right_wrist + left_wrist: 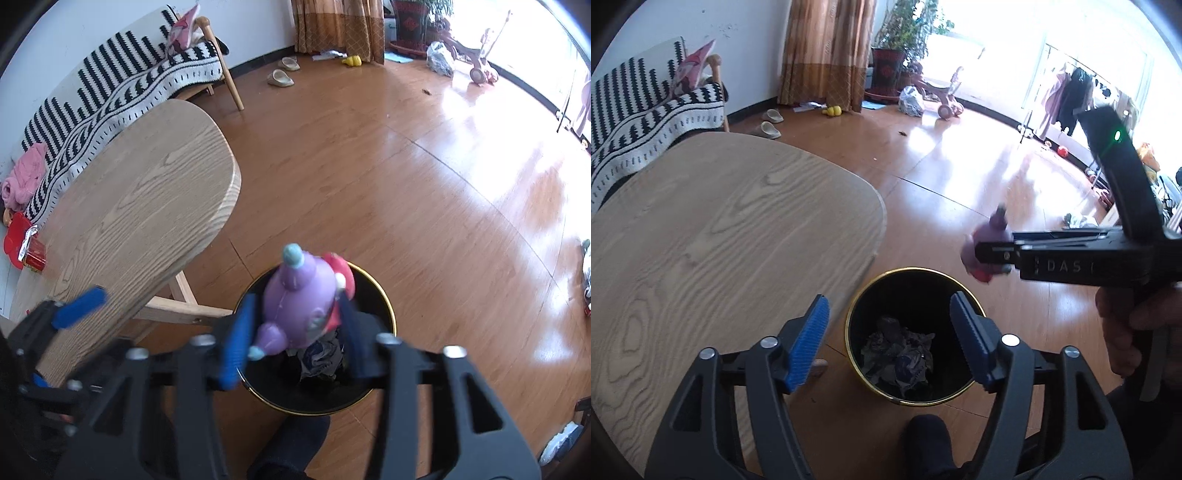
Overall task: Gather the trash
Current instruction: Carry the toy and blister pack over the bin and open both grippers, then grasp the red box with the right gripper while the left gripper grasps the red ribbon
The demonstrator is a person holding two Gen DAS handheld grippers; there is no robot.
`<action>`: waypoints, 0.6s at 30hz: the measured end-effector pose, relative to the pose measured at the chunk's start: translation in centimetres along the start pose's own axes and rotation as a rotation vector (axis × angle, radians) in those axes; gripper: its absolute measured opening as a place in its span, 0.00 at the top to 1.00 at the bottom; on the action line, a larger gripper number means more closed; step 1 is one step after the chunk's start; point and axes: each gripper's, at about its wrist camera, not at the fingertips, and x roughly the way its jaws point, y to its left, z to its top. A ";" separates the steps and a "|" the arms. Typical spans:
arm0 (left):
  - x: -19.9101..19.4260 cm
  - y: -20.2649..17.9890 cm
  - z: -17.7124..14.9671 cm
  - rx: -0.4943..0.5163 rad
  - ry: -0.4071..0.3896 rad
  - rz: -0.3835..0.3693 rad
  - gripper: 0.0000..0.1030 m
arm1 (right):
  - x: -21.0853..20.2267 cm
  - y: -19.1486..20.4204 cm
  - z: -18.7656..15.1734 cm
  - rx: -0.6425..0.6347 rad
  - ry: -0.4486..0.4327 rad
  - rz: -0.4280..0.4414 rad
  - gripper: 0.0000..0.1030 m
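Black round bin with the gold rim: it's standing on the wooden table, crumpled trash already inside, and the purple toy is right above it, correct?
Not quite. The black round bin with the gold rim stands on the wooden floor beside the wooden table, as the right wrist view shows. Crumpled trash is inside, and the purple toy is above it.

Wooden floor (369, 177) carrying a black, gold-rimmed waste bin (384, 306) holding crumpled trash (905, 362). Beside the bin stands the oak-grain tabletop (147, 206); at its end far from the bin lie a red packet (35, 254) and a red lid-like object (13, 236).
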 end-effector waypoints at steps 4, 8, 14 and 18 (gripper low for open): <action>-2.3 2.2 -0.1 -0.035 -0.031 0.043 0.23 | 0.0 1.2 0.4 -0.012 -0.009 0.008 0.32; -4.6 4.9 -0.5 -0.081 -0.056 0.108 0.13 | 0.0 4.1 1.2 -0.059 -0.018 0.013 0.30; -8.9 10.3 -2.2 -0.176 -0.105 0.230 0.08 | -0.1 12.9 3.1 -0.152 -0.065 0.077 0.27; -12.1 15.2 -4.1 -0.269 -0.112 0.334 0.08 | 0.3 20.9 3.8 -0.233 -0.095 0.171 0.26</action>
